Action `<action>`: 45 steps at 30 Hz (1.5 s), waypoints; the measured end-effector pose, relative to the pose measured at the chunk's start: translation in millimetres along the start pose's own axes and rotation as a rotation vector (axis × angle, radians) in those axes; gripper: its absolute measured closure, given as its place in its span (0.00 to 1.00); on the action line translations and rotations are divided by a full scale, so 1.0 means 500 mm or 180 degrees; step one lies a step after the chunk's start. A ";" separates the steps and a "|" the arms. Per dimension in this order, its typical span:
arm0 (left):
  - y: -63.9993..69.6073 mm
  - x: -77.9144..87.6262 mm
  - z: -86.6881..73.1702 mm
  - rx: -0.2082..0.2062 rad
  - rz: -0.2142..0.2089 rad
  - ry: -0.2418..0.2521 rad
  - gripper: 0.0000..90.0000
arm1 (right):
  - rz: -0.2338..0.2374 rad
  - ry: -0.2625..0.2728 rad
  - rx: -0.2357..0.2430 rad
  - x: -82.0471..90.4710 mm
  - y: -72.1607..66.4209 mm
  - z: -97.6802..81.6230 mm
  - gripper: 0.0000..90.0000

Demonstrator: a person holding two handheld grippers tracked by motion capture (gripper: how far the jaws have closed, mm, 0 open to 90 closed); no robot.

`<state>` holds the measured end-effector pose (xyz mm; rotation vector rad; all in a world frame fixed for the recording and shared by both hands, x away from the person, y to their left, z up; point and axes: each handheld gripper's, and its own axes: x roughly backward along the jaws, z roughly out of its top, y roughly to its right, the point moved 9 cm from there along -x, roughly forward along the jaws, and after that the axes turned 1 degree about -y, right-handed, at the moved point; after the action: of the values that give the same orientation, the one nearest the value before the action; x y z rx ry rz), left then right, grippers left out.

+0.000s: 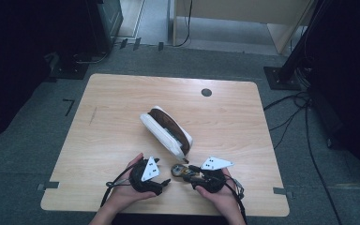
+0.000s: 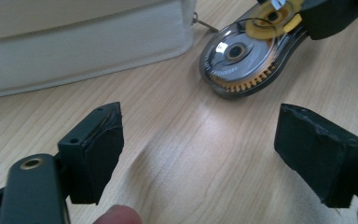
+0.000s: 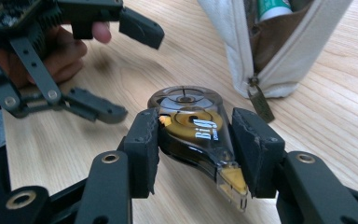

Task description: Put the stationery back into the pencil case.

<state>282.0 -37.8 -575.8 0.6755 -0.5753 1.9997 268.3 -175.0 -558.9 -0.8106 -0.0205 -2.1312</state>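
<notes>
A clear correction-tape dispenser (image 3: 186, 105) with yellow gears lies on the wooden table (image 1: 122, 98), just short of the front edge. My right gripper (image 3: 196, 135) is shut on its sides. In the high view that gripper (image 1: 188, 172) points left at the dispenser (image 1: 179, 169). My left gripper (image 2: 198, 140) stands open over bare wood, its jaws facing the dispenser (image 2: 242, 56) with nothing between them. It sits left of the dispenser in the high view (image 1: 164, 183). An open white pencil case (image 1: 166, 130) with a brown lining lies just behind both.
The case's zipper pull (image 3: 260, 100) hangs near the dispenser, and a green-and-white item (image 3: 272, 9) shows inside the case. A dark round grommet (image 1: 206, 92) sits at the table's far side. Cables (image 1: 290, 117) trail on the floor at the right.
</notes>
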 end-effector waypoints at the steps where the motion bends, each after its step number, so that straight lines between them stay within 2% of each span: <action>1: 0.001 -0.001 0.000 -0.0031 0.0013 -0.0012 0.19 | 0.0000 0.0004 -0.0012 -0.001 -0.003 0.002 0.59; 3: 0.005 -0.002 0.001 -0.0089 0.0030 -0.0003 0.26 | -0.0008 0.0006 -0.0012 -0.003 -0.007 0.004 0.59; 8: 0.009 -0.002 0.003 -0.0152 0.0039 0.0022 0.33 | 0.0025 0.0035 -0.0038 -0.007 -0.016 0.014 0.59; 15: 0.021 -0.004 0.006 -0.0371 0.0091 0.0051 0.46 | 0.0067 0.0068 -0.0139 -0.015 -0.028 0.025 0.59; 22: 0.032 -0.004 0.007 -0.0547 0.0111 0.0072 0.67 | 0.0115 0.0079 -0.0161 -0.023 -0.042 0.031 0.59; 25: 0.035 0.000 0.009 -0.0590 0.0092 0.0140 0.72 | 0.0173 0.0121 -0.0181 -0.020 -0.041 0.034 0.59; 27: 0.034 0.003 0.009 -0.0567 0.0082 0.0184 0.80 | 0.0217 0.0176 -0.0138 -0.016 -0.041 0.038 0.60; 29: 0.031 0.004 0.008 -0.0508 0.0032 0.0169 0.83 | 0.0248 0.0208 -0.0076 -0.011 -0.041 0.041 0.65; 33: 0.033 0.005 0.009 -0.0477 -0.0073 0.0190 0.83 | 0.0298 0.0246 0.0005 -0.007 -0.038 0.044 0.66; 35: 0.036 0.007 0.008 -0.0460 -0.0196 0.0194 0.83 | 0.0363 0.0305 0.0041 -0.004 -0.038 0.049 0.67; 38: 0.042 0.009 0.007 -0.0448 -0.0346 0.0208 0.83 | 0.0467 0.0403 0.0190 0.003 -0.039 0.059 0.68; 42: 0.045 0.012 0.006 -0.0398 -0.0509 0.0202 0.83 | 0.0580 0.0369 0.0387 0.005 -0.046 0.057 0.70; 45: 0.044 0.011 0.006 -0.0332 -0.0583 0.0191 0.83 | 0.0620 0.0384 0.0433 0.004 -0.044 0.054 0.71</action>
<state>261.2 -46.4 -572.7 0.5815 -0.5573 1.8006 266.2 -154.6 -530.8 -0.5794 -0.0223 -1.9672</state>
